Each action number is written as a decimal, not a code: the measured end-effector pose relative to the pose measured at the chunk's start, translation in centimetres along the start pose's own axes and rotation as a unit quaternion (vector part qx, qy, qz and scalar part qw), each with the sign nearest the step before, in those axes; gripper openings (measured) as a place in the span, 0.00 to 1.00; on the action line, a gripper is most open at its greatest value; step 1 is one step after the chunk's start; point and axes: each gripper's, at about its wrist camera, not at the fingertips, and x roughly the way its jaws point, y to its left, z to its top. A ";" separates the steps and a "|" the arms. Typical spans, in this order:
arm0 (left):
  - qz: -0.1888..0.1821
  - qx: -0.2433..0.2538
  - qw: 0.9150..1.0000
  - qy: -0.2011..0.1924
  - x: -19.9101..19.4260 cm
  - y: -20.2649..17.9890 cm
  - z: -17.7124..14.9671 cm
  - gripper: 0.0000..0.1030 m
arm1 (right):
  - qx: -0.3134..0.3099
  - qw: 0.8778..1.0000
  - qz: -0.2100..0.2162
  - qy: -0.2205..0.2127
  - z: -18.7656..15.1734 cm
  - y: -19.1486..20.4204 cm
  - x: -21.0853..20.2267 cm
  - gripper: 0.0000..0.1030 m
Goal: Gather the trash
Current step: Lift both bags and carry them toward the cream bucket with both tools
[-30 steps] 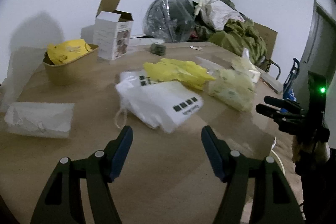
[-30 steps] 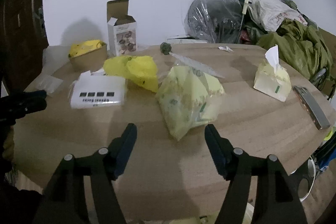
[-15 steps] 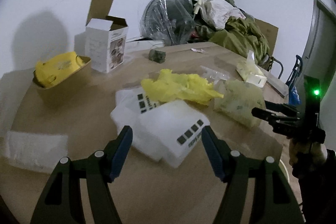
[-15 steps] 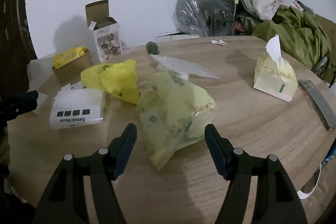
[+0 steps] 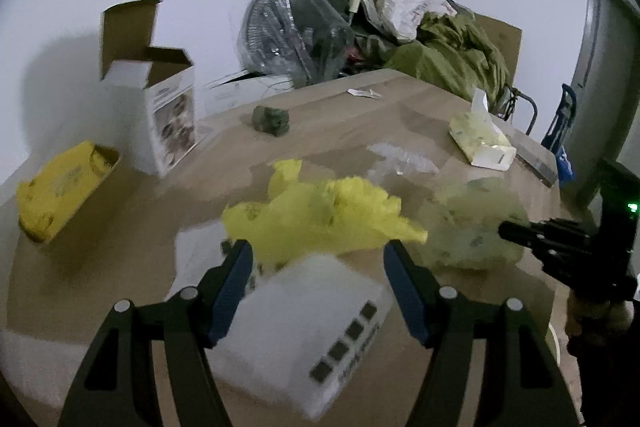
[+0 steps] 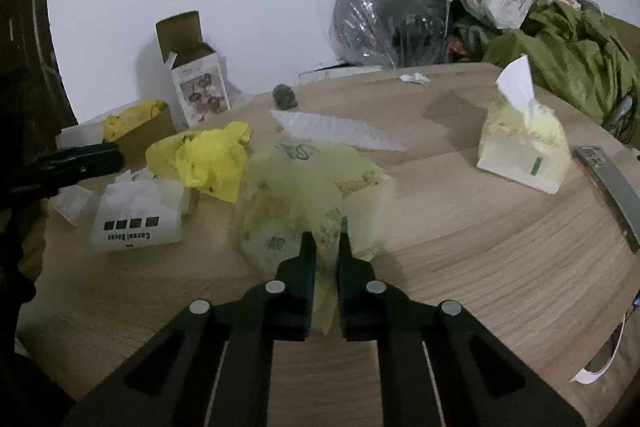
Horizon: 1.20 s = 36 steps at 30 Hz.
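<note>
On the wooden table (image 6: 460, 227) lies a pale green plastic bag (image 6: 296, 183), and my right gripper (image 6: 324, 241) is shut on its near edge, with film pinched between the pads. In the left wrist view that bag (image 5: 468, 227) lies at the right, with the right gripper (image 5: 508, 231) touching it. My left gripper (image 5: 318, 253) is open and hovers over a white bag with black squares (image 5: 312, 327). A crumpled yellow bag (image 5: 320, 219) lies just beyond its fingertips. The right wrist view shows the yellow bag (image 6: 204, 159), the white bag (image 6: 136, 215) and the left gripper (image 6: 108, 157) at the left.
A tissue pack (image 6: 524, 147) and a grey bar (image 6: 612, 183) lie at the right. A clear wrapper (image 6: 336, 131), a green lump (image 5: 272, 121), an open carton (image 5: 160, 107) and a paper bowl holding a yellow wrapper (image 5: 60, 195) sit farther back. A wrapped fan (image 5: 296, 27) stands behind the table.
My right gripper moved up to the pale green bag and shut on its edge. My left gripper moved forward over the white bag, toward the yellow bag.
</note>
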 end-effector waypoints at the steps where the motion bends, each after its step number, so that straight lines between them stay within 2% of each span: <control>1: -0.001 0.007 1.000 0.001 0.5 -0.2 0.5 0.66 | 0.003 1.000 -0.002 -0.004 0.1 -0.4 -0.3 0.08; 7: -0.014 0.039 0.999 0.015 3.6 -1.0 3.1 0.67 | 0.014 1.000 -0.013 -0.016 0.1 -1.9 -1.3 0.08; 10: -0.005 0.051 0.998 0.028 5.2 -1.1 3.6 0.71 | 0.022 0.999 -0.019 -0.019 -0.1 -2.6 -1.8 0.08; 16: -0.001 0.056 0.995 0.078 7.4 -0.6 2.8 0.71 | 0.027 0.999 -0.024 -0.019 -0.6 -2.9 -2.4 0.08; 21: 0.001 0.063 0.994 0.092 7.6 -0.6 1.8 0.71 | 0.028 0.999 -0.028 -0.024 -1.1 -2.7 -3.1 0.08; 23: -0.002 0.073 0.993 0.094 7.5 -1.0 1.3 0.56 | 0.028 0.999 -0.029 -0.025 -1.3 -2.5 -3.5 0.08; 24: -0.002 0.076 0.992 0.098 7.6 -1.1 1.2 0.34 | 0.027 0.999 -0.030 -0.026 -1.5 -2.4 -3.7 0.08; 25: 0.000 0.078 0.992 0.103 7.7 -1.3 0.9 0.27 | 0.027 0.999 -0.031 -0.028 -1.6 -2.3 -4.1 0.08; 26: -0.002 0.082 0.991 0.102 7.6 -1.4 0.8 0.24 | 0.027 0.999 -0.031 -0.029 -1.7 -2.3 -4.3 0.08; 27: -0.004 0.087 0.991 0.100 7.4 -1.6 0.6 0.16 | 0.027 0.999 -0.032 -0.030 -1.8 -2.3 -4.5 0.08; 31: -0.006 0.093 0.993 0.075 6.0 -2.6 0.5 0.03 | 0.027 0.998 -0.036 -0.034 -2.3 -2.0 -5.5 0.08; 36: -0.007 0.093 0.995 0.038 3.7 -3.6 1.2 0.03 | 0.027 0.998 -0.042 -0.042 -2.8 -1.8 -6.8 0.08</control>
